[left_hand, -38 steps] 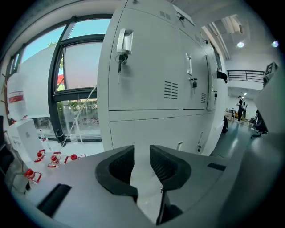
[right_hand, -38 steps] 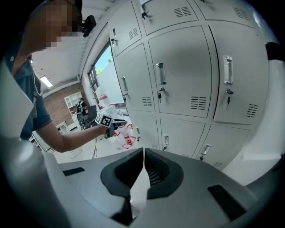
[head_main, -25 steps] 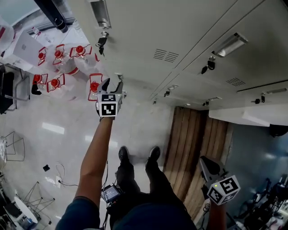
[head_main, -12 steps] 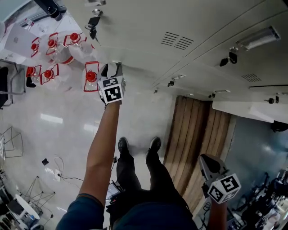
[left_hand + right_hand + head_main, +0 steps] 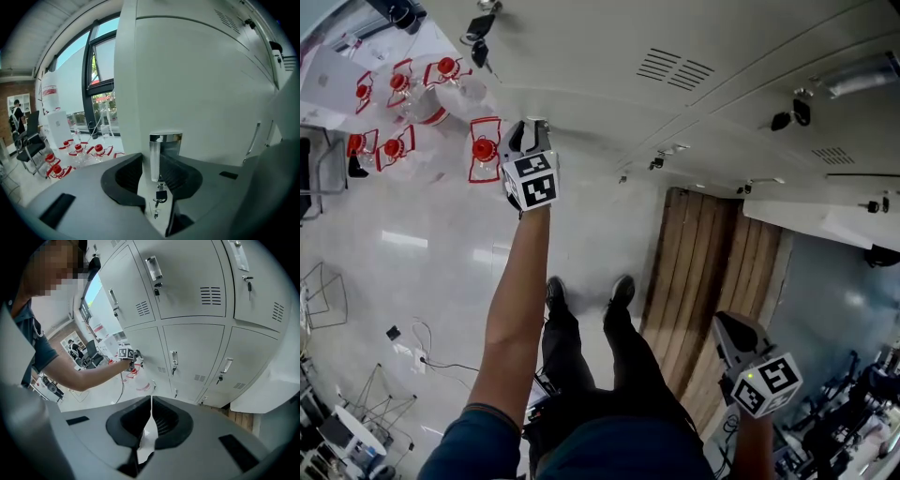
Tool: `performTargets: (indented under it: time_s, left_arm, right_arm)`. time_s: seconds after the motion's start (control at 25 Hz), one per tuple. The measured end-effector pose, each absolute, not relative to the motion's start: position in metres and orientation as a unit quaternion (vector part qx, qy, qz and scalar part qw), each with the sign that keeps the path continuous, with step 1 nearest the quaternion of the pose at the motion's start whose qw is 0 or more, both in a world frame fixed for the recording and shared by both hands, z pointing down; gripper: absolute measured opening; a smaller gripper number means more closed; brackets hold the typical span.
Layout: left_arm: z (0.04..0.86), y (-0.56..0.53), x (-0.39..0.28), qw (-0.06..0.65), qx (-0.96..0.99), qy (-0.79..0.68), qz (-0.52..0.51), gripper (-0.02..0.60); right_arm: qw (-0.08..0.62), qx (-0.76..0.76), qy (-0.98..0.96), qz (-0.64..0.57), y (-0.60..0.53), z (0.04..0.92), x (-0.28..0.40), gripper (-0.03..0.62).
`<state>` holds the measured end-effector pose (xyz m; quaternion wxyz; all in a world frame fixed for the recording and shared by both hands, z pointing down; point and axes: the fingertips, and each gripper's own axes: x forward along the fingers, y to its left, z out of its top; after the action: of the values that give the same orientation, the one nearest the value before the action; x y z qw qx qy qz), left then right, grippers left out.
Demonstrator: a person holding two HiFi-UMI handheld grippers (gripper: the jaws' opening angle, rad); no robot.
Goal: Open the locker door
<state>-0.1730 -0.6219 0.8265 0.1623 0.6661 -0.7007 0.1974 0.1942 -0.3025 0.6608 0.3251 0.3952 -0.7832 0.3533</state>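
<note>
The white locker door (image 5: 201, 79) fills the left gripper view, and its upright chrome handle (image 5: 158, 152) stands between the jaws of my left gripper (image 5: 157, 164). The jaws are closing on the handle; a thin gap still shows at the left pad. A key (image 5: 160, 197) hangs in the lock just under the handle. From the head view, my left gripper (image 5: 530, 131) reaches at arm's length to the locker front (image 5: 600, 47) and hides the handle. My right gripper (image 5: 728, 330) hangs low at the right, shut and empty (image 5: 150, 405), away from the lockers.
Several red-capped water bottles (image 5: 484, 150) stand on the pale floor left of the lockers. A wooden floor strip (image 5: 712, 272) runs by my shoes (image 5: 586, 295). More locker doors (image 5: 187, 282) rise to the right, and office chairs (image 5: 26, 140) stand far left.
My left gripper has moved forward onto the locker's handle. The right gripper has stayed low at the right.
</note>
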Motion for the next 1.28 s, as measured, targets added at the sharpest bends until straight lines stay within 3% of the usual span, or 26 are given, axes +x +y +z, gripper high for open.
performTargets:
  time_s: [0.76, 1.28]
  left_arm:
    - [0.826, -0.533, -0.159, 0.147, 0.714, -0.645, 0.23, 0.127]
    - [0.823, -0.462, -0.133, 0.152, 0.745, -0.591, 0.27, 0.06]
  right_arm:
    - [0.316, 0.364, -0.805, 0.347, -0.301, 0.655, 0.151, 0.037]
    - [0.311, 0.354, -0.815, 0.339, -0.293, 0.638, 0.135, 0.037]
